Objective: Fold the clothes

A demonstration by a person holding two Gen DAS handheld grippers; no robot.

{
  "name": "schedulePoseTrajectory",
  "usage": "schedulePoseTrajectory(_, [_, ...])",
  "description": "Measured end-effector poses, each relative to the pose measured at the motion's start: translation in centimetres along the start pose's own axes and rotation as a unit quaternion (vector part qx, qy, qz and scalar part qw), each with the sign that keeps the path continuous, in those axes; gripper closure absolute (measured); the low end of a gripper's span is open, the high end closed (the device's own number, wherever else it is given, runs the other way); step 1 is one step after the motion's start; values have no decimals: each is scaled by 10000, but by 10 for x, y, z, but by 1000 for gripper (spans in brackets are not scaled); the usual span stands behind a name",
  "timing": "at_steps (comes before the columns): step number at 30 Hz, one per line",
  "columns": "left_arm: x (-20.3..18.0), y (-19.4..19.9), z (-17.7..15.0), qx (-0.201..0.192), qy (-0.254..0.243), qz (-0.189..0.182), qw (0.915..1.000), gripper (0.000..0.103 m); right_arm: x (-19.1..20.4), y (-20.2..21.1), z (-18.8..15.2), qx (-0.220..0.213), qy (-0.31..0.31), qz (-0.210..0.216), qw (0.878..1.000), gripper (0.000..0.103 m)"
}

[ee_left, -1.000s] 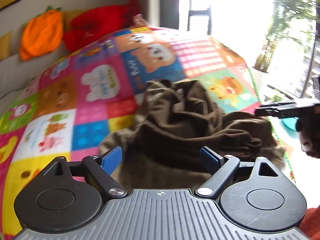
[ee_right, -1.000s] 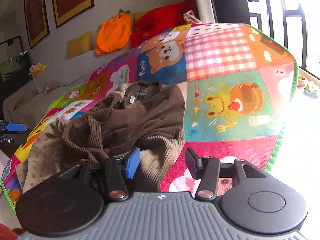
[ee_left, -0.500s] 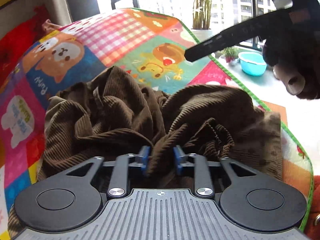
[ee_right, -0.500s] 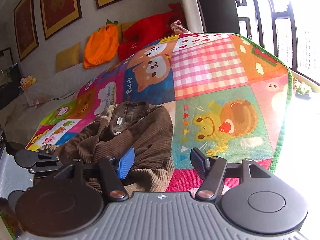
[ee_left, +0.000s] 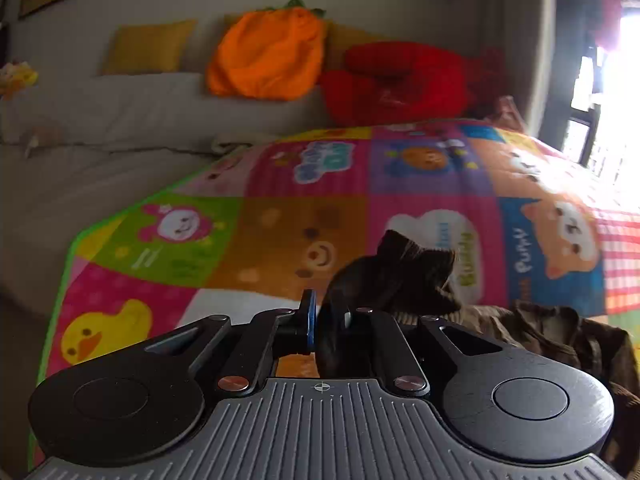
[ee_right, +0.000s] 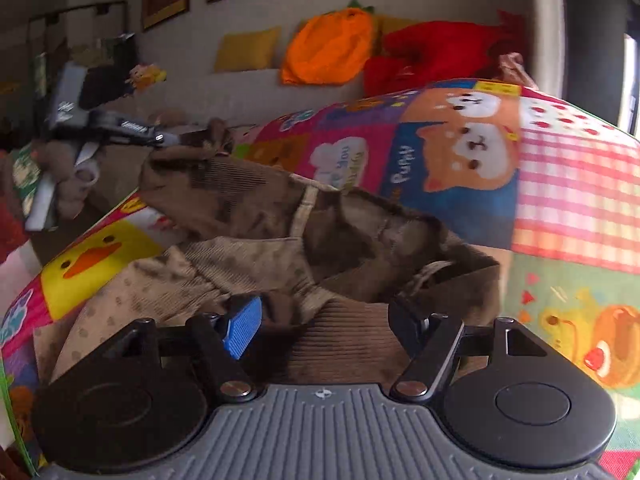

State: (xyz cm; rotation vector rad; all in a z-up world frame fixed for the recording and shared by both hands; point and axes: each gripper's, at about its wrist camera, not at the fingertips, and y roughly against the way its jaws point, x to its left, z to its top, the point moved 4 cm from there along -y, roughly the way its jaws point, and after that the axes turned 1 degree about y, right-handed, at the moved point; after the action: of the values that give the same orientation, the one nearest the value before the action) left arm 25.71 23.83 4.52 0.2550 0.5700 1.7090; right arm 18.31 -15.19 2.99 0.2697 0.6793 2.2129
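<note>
One brown corduroy garment [ee_right: 320, 232] with a lighter dotted lining lies crumpled on the colourful patchwork play mat [ee_right: 568, 184] printed with cartoon animals; one end of it is lifted off the mat toward the left, the rest heaped at the mat's near edge. The left gripper [ee_left: 326, 320] is closed tight on a fold of that garment [ee_left: 400, 276], with a tuft of cloth sticking up past its fingers; in the right wrist view it appears at upper left [ee_right: 160, 138], raised above the mat and holding the lifted end. The right gripper [ee_right: 328, 320] sits low over the heap, its two fingers spread wide, holding nothing, with corduroy lying between them. Behind the mat are one orange pumpkin-shaped cushion [ee_left: 268, 54], one red plush toy [ee_left: 396, 80] and one yellow rectangular pillow [ee_left: 148, 46] against the wall.
</note>
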Motion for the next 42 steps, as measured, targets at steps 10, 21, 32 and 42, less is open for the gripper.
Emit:
schedulePoseTrajectory(10, [23, -3, -43, 557, 608, -369, 9959, 81, 67, -57, -33, 758, 1351, 165, 9878, 47])
schedulePoseTrajectory(21, [-30, -11, -58, 1170, 1368, -1740, 9681, 12, -127, 46, 51, -971, -107, -2183, 9710, 84])
schedulePoseTrajectory(32, [-50, -29, -70, 1281, 976, -1071, 9811, 9, -269, 15, -17, 170, -1119, -3515, 9293, 79])
schedulePoseTrajectory(42, [13, -66, -50, 740, 321, 891, 9928, 10, -226, 56, 12, -865, -1301, -3473, 9246, 38])
